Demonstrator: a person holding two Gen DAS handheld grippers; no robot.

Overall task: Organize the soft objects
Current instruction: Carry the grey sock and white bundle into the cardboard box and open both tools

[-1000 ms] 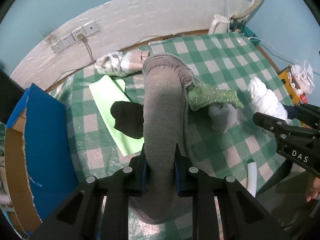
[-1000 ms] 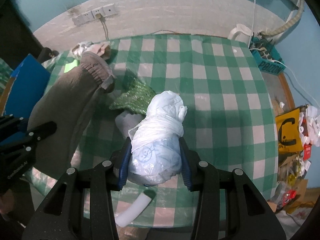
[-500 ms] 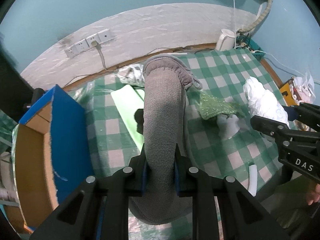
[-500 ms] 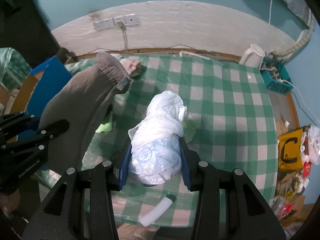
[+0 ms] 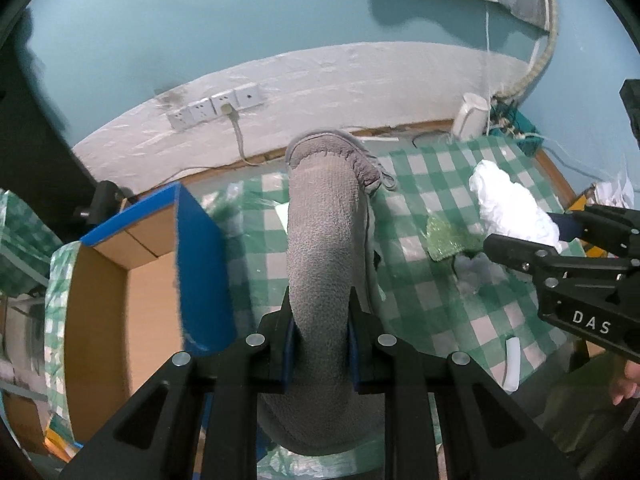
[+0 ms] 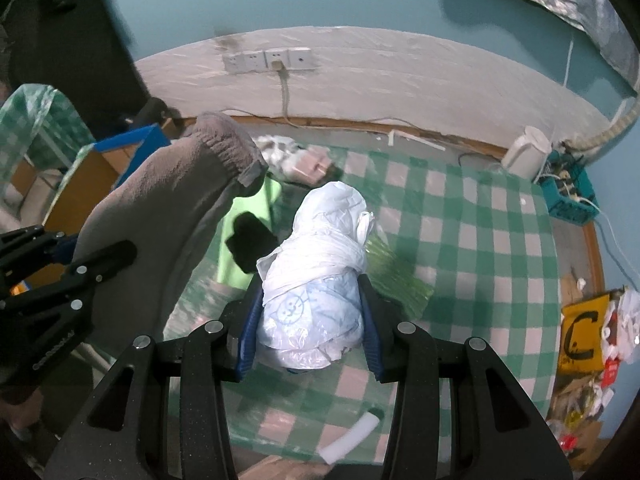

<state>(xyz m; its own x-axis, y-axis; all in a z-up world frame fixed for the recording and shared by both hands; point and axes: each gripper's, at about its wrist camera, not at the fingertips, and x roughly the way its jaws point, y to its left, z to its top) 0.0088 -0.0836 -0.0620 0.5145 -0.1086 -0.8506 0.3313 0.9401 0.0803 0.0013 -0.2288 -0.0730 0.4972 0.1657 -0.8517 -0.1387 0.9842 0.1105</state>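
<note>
My left gripper (image 5: pixel 320 316) is shut on a grey fleece garment (image 5: pixel 326 248) and holds it up above the green checked table (image 5: pixel 424 280); the garment also shows in the right wrist view (image 6: pixel 168 204). My right gripper (image 6: pixel 308 320) is shut on a white plastic-wrapped bundle (image 6: pixel 320 276), held above the table; it shows at the right of the left wrist view (image 5: pixel 512 208). A blue-and-brown cardboard box (image 5: pixel 140 280) stands open to the left. On the table lie a green glittery cloth (image 5: pixel 448 236), a black sock (image 6: pixel 250 242) and a pale green sheet (image 6: pixel 244 232).
A white foam tube (image 6: pixel 350 442) lies at the table's near edge. A crumpled plastic bundle (image 6: pixel 296 158) sits at the table's back. A white kettle (image 6: pixel 526 154) and teal basket (image 6: pixel 568 196) stand far right. Wall sockets (image 6: pixel 268 60) are behind.
Both grippers have risen and drawn back from the table with their loads. The view has swung left, so the cardboard box is nearer and larger.
</note>
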